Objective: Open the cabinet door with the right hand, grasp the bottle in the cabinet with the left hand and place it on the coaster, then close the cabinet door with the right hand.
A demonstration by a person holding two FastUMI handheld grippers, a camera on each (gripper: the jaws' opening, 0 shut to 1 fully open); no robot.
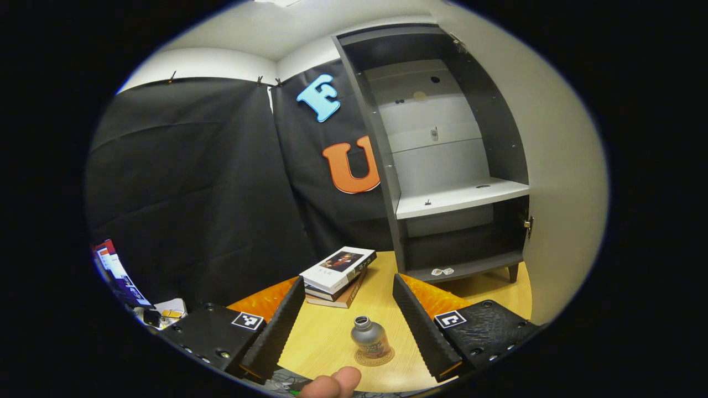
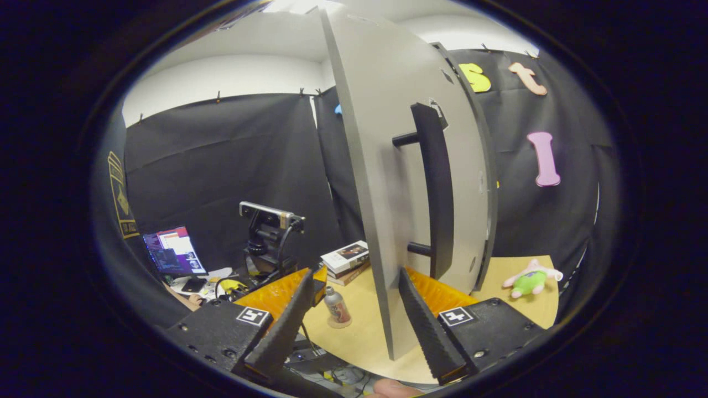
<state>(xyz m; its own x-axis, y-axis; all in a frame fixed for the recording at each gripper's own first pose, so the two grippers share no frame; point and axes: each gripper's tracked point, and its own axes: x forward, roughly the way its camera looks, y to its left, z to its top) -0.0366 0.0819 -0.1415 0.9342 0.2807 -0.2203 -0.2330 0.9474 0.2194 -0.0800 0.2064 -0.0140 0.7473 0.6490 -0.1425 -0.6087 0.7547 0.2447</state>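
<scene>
Nearest the camera in the left gripper view, a fingertip (image 1: pixel 334 381) pokes up at the bottom edge, just before the bottle (image 1: pixel 369 337). That bottle stands upright on the round coaster (image 1: pixel 374 358) on the wooden table (image 1: pixel 332 337), uncapped mouth up, and the left gripper (image 1: pixel 348 323) has its jaws spread wide to either side of it, touching nothing. Beyond the bottle and to its left lies a stack of books (image 1: pixel 337 275), the top one white with a dark picture on its cover. Behind the bottle and to its right stands the cabinet (image 1: pixel 442 166), its inside exposed: a white shelf (image 1: pixel 459 198) partway up, a dark floor below it, pale back panels above. The open cabinet door (image 1: pixel 558 177) runs along the right of that view as a plain pale surface.

From the right gripper view, the right gripper (image 2: pixel 354 320) also has its jaws parted, and the lower edge of the door (image 2: pixel 387 182) stands between its fingers without either one pressing on it. The door's dark bar handle (image 2: pixel 437 193) is on the face to the right. Left of the door the bottle (image 2: pixel 335 307) sits on its coaster (image 2: pixel 338 323), with the books (image 2: pixel 347 258) behind it. Further left of the bottle a camera on a stand (image 2: pixel 268 235) and a lit laptop (image 2: pixel 173 251) rest against the black cloth. Right of the door, a small plush toy (image 2: pixel 530 279) lies on the table's far corner.
</scene>
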